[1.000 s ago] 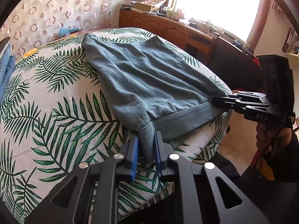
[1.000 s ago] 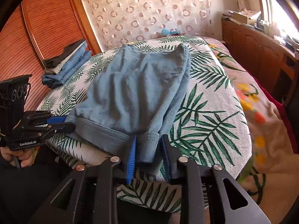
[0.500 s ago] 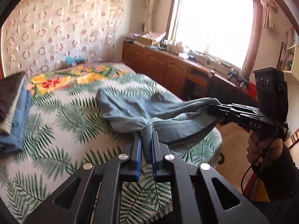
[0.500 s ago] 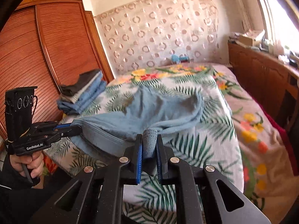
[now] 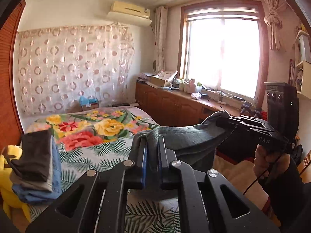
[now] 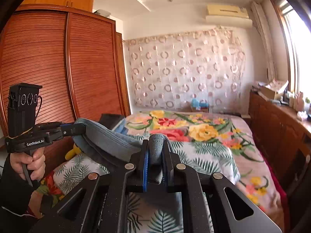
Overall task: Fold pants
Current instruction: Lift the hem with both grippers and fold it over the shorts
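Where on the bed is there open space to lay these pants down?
Free: the palm-leaf sheet ahead of the right tongs, and the flowered blanket beyond. Crowded: the wardrobe-side edge, with the stack of folded clothes and a yellow toy.

Most of the pants [image 5: 186,137] hang hidden below.

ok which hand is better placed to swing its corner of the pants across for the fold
Neither clearly: the left gripper and right gripper each clamp a waistband corner of the pants, level. Slight edge to right; the clothes stack crowds the left.
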The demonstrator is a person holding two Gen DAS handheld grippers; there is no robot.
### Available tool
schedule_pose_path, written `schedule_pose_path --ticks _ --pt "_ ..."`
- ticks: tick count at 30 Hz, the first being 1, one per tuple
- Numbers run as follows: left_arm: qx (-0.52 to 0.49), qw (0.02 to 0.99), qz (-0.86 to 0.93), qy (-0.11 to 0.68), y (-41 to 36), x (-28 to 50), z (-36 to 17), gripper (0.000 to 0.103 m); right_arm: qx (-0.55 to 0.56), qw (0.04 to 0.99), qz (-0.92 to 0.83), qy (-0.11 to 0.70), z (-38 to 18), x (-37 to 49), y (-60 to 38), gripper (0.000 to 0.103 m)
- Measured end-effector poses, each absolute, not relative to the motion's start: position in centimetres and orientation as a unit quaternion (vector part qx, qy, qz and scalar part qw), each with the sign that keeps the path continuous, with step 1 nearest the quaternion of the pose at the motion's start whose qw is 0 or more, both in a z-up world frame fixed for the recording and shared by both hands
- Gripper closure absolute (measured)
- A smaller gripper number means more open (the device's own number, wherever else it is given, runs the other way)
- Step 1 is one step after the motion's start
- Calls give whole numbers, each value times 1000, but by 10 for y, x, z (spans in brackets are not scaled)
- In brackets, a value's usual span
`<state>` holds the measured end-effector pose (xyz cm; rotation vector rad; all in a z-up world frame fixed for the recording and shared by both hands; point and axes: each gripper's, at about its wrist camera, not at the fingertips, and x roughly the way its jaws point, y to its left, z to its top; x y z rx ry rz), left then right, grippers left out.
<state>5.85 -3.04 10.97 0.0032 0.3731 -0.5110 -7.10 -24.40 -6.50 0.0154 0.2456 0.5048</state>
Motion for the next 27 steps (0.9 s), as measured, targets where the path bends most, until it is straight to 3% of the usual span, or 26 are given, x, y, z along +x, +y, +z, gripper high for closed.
schedule_pose_path --ticks 6,17,27 --pt "-10 952 -230 200 -10 96 91 93 -2 958 265 113 -52 -55 -226 92" --pt "-32 936 -212 278 4 163 1 93 -1 941 276 193 -82 50 -217 92" --pt "-32 936 -196 292 12 223 18 93 2 931 281 232 -50 138 -196 92"
